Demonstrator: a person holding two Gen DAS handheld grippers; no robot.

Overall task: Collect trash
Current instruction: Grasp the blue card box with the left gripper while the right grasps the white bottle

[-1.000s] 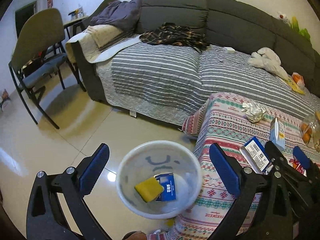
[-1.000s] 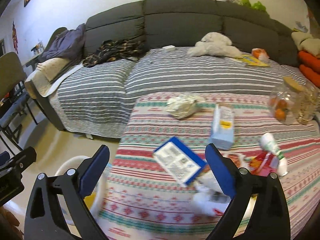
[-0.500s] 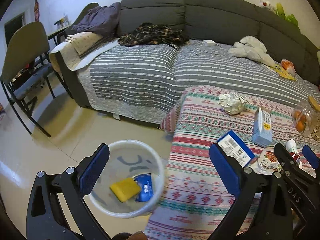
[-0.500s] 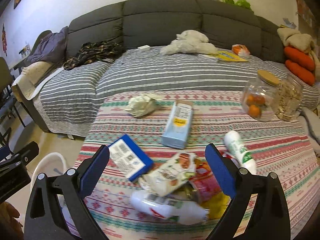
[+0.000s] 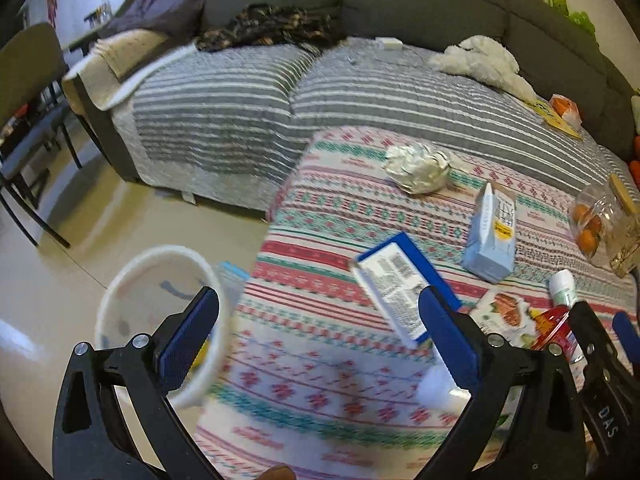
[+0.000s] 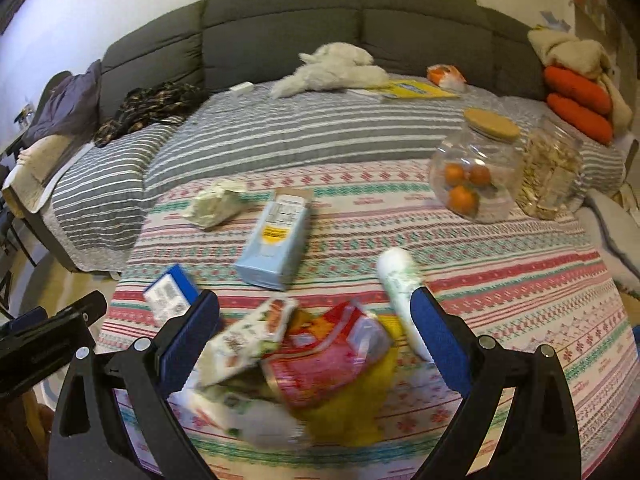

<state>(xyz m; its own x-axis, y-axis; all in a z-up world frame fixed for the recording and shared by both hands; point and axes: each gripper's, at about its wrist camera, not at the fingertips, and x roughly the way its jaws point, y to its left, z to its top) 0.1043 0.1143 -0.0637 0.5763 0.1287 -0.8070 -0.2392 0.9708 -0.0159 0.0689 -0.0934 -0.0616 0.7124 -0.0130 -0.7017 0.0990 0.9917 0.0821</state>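
Observation:
Trash lies on a patterned tablecloth [image 5: 312, 360]: a blue and white box [image 5: 400, 292] [image 6: 170, 294], a light blue carton [image 5: 490, 232] [image 6: 276, 236], crumpled paper [image 5: 416, 164] [image 6: 216, 204], a white bottle [image 6: 400, 284], and a pile of red, white and yellow wrappers [image 6: 320, 356]. A white bin [image 5: 152, 304] stands on the floor left of the table. My left gripper [image 5: 316, 344] is open and empty over the table's left edge. My right gripper [image 6: 316, 340] is open and empty just above the wrapper pile.
A glass jar of oranges [image 6: 474, 172] and a second jar [image 6: 554, 176] stand at the table's far right. A grey sofa with a striped cover [image 6: 300, 132] lies behind. A chair [image 5: 24, 92] stands on the floor at the left.
Both grippers have swung right, away from the bin and over the table. The right gripper has come closer to the wrapper pile. Both stay open.

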